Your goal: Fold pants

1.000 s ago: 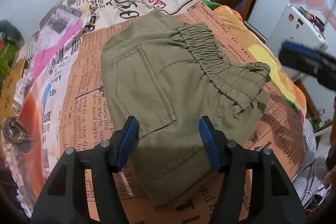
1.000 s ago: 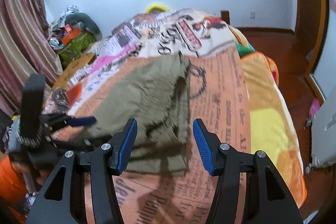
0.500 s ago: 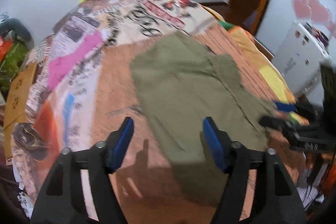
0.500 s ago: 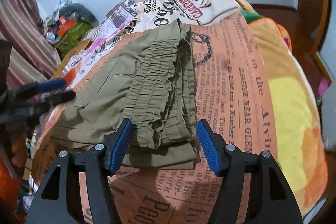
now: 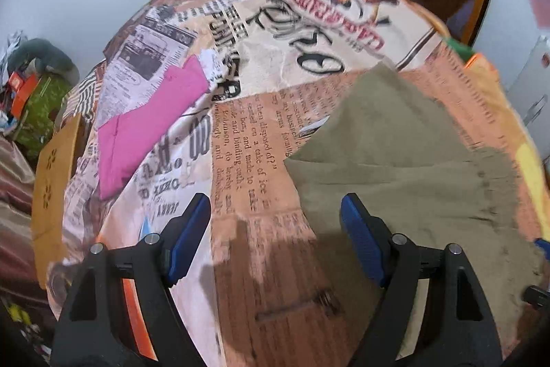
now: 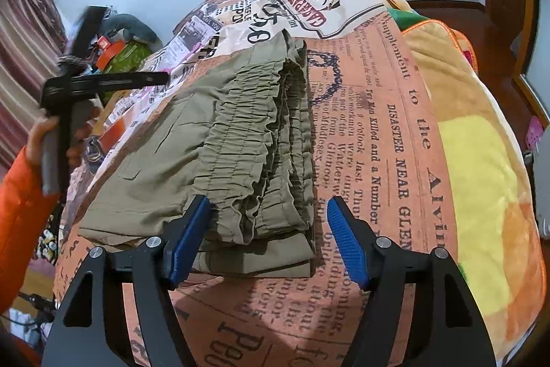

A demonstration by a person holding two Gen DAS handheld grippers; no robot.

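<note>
The olive pants [image 6: 237, 140] lie folded into a thick stack on the bed, resting on the newspaper-print blanket [image 6: 374, 140]. In the right wrist view the gathered elastic waistband [image 6: 247, 133] runs away from the right gripper [image 6: 268, 236], and the near end of the stack sits just ahead of and partly between its blue pads [image 6: 185, 243]. The left pad overlaps the stack's near corner in the picture, while the right pad stands over bare blanket, apart from the cloth. The jaws are released and have just been opening wider; they press on nothing.

The left gripper [image 5: 275, 243] hangs over the bed with its jaws released too, also just widened. Between its pads lies mostly blanket with a dark shadow, and the edge of the pants [image 5: 405, 167] reaches in under the right-hand pad [image 5: 361, 239]. Whether that pad touches the fabric cannot be told; the picture is blurred. Ahead of the left jaw, well apart, a pink cloth [image 5: 151, 122] lies on the blanket.

From the right wrist view, the left gripper shows off to the left of the jaws, held by a hand [image 6: 51, 140] in an orange sleeve [image 6: 20, 205], clear of the pants.
</note>
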